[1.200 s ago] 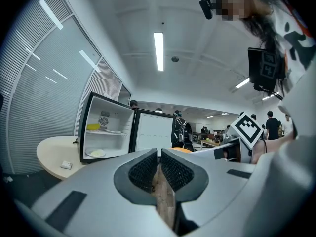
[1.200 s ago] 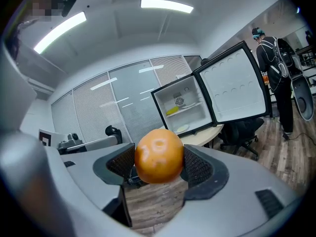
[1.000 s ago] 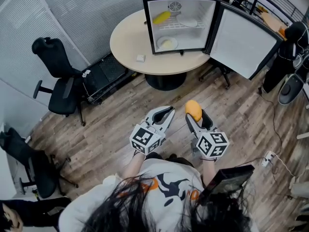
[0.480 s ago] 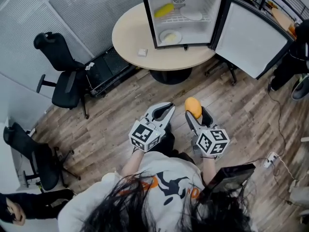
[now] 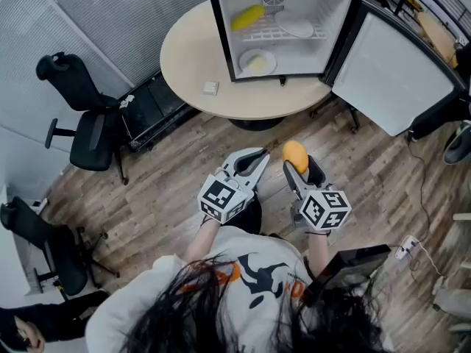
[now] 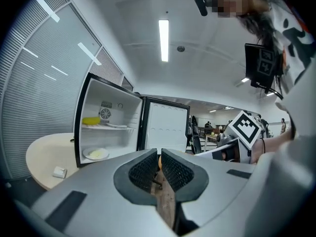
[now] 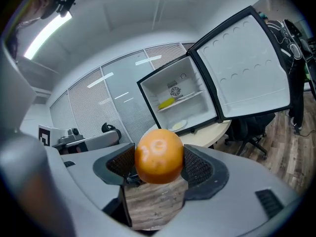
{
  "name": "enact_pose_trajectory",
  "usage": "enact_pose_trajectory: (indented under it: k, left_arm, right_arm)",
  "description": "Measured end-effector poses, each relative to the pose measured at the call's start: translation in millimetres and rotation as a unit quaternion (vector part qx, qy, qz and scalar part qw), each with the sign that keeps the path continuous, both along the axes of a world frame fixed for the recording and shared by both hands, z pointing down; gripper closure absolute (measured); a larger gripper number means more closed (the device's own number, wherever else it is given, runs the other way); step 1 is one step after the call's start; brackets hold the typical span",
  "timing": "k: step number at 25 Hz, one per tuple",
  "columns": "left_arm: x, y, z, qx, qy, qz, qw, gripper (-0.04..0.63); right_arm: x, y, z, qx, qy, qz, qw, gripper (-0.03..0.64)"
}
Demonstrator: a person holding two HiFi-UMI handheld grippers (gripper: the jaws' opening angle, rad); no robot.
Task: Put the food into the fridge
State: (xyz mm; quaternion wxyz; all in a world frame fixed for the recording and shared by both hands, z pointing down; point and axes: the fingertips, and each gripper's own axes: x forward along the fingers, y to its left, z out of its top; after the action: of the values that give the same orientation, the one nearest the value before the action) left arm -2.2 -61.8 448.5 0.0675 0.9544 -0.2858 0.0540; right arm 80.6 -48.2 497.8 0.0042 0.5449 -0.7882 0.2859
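Our right gripper [image 5: 298, 169] pinches the round orange fruit [image 7: 159, 154] across its middle; it seems firm, light, slippery. Our left gripper [image 6: 160, 164] sits narrow, empty.

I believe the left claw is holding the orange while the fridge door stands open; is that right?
Not quite: it is the right claw holding the orange, as the right gripper view shows. The fridge door does stand open.

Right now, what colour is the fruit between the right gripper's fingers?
The fruit is orange, clearest in the right gripper view.
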Motion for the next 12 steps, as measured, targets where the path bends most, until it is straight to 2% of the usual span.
enact_pose_trajectory:
  k: [12]
  left_arm:
    - [-16.4,-137.9,8.0,-0.024,0.011,-0.001,0.9996,0.575]
  right_arm:
    - [-10.8,-136.7,8.9,-0.021,-0.006,0.012,1.000,0.298]
